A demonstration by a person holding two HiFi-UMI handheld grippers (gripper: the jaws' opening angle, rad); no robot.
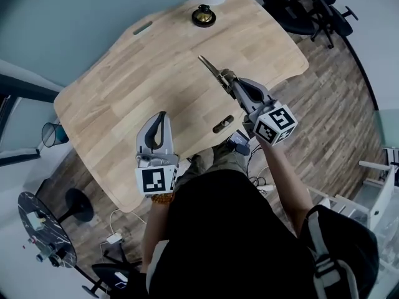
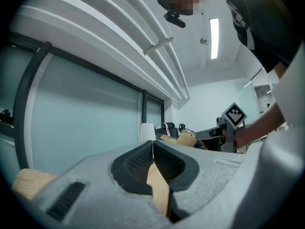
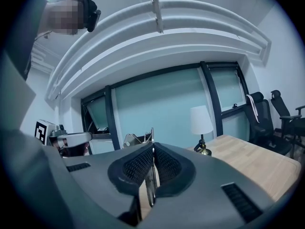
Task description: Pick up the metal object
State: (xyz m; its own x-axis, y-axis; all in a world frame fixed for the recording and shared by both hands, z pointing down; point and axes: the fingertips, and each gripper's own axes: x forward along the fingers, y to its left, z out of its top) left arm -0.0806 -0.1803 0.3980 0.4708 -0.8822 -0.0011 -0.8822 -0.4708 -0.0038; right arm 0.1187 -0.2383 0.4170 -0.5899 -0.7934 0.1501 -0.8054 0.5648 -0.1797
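Clamping the metal object (image 1: pixel 209 67) between its jaws, right hand-held gripper (image 1: pixel 229 80) is holding it jutting ahead of its tips, above the surface (image 1: pixel 124 86). Left hand-held gripper (image 1: pixel 162 114) is hovering alongside, jaws pressed together, empty.

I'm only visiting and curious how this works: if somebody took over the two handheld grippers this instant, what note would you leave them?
Left gripper: jaws together with nothing between them, low over the near part of the wooden table.
Right gripper: jaws clamped on the thin metal object, which sticks out past the jaw tips toward the lamp.
Done: the metal object is gripped and appears to be off the table.
Left: keep the grip firm and finish the lift. The left gripper isn't needed.
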